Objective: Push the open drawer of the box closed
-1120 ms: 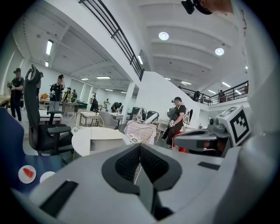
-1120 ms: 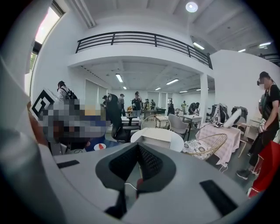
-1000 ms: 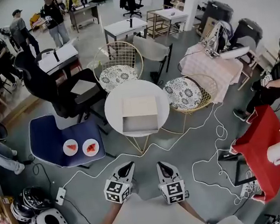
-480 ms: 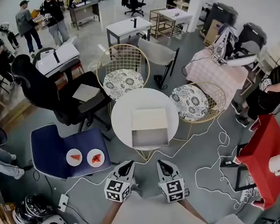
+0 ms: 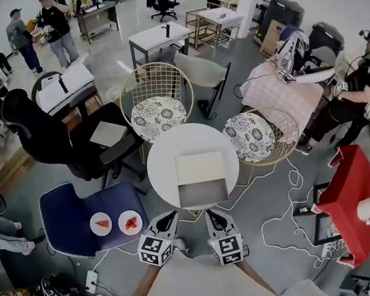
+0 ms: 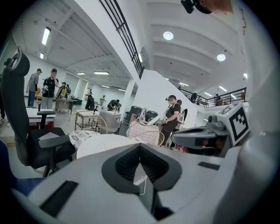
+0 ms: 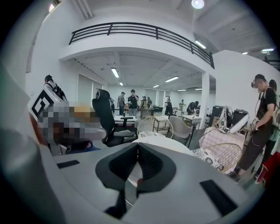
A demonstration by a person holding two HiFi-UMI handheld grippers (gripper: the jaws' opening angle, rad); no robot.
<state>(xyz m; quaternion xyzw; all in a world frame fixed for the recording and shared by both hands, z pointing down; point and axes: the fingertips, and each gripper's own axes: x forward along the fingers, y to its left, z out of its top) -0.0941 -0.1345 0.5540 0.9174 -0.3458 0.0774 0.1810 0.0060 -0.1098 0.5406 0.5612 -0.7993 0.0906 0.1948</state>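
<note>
Closing in on the round white bench (image 5: 160, 155), the person has carried both grippers nearer over the last second. The box (image 5: 200, 164), which sat well ahead before, now lies just beyond the tips, with its open drawer (image 5: 203, 192) facing them. Both the left gripper (image 5: 167, 218) and the right gripper (image 5: 215, 215) have their jaws pressed together and hold nothing. Neither touches the drawer yet, so the push probably comes next.
</note>
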